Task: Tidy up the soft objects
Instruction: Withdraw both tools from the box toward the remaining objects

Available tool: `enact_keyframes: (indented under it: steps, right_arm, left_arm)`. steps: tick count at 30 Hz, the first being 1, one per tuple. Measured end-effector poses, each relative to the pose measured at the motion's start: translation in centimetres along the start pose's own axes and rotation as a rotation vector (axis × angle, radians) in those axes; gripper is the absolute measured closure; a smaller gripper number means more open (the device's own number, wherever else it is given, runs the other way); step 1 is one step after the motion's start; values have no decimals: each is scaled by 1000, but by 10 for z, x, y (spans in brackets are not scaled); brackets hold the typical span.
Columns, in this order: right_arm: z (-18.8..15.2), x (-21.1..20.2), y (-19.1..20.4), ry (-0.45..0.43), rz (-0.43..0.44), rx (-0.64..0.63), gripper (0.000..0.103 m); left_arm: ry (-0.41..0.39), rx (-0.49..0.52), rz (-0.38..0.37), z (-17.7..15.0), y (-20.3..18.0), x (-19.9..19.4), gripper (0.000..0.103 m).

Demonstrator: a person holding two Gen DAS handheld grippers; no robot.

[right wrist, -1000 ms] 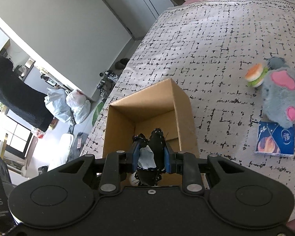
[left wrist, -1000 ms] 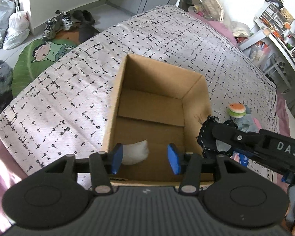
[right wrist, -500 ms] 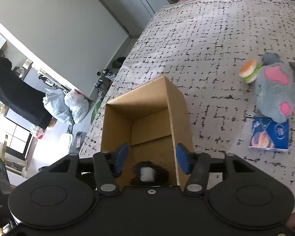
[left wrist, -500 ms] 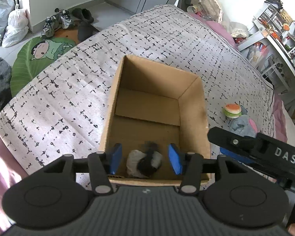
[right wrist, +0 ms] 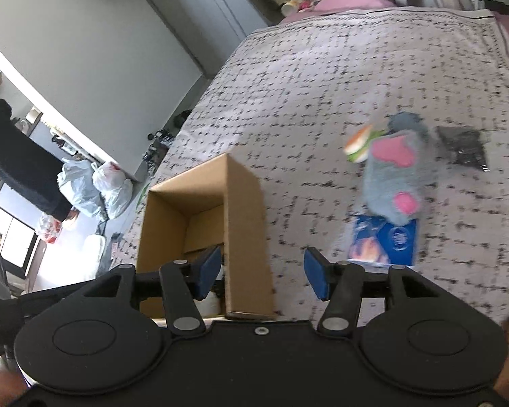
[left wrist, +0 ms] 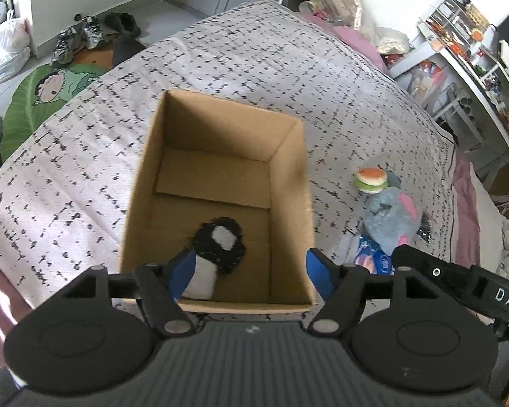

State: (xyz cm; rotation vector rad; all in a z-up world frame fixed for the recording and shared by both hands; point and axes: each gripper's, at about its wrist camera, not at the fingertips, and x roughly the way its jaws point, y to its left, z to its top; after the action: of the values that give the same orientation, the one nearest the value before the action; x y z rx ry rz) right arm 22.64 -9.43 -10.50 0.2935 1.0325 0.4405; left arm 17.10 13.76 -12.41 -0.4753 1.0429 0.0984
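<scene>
An open cardboard box stands on the patterned bed cover. On its floor lie a black-and-white fuzzy soft piece and a white soft piece. My left gripper hovers over the box's near end with its jaws opening and nothing between the pads. In the right wrist view, my right gripper is open and empty above the box's right wall. A grey plush with pink patches, a burger toy and a blue packet lie to the right of the box.
A dark flat item lies beyond the plush. Cluttered shelves stand at the bed's right side. Shoes, plastic bags and a green cartoon mat are on the floor to the left.
The right gripper opened and let the black-and-white soft piece fall into the box, then shifted right toward the box wall. The left gripper's jaws have spread wider.
</scene>
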Motion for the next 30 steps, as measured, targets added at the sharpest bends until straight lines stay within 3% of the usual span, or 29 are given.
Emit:
enact_keyframes:
  steps: [5,8,25,30]
  right_arm:
    - [5,-14,-19,-17,-22,15,48]
    - [8,-23,-30,-32,-35,18,39]
    - [34,-53,-92,-79,-88,59,36]
    - [41,-57,-110,-91,-109,62,26]
  left_arm:
    - [0,21,-7,-1,-18,1,32]
    - [-1,33,-9,-2,-29,2,32]
    - [23,115,-32,-10,-96,21,32]
    - [41,141,-33,-14,-117,32,32]
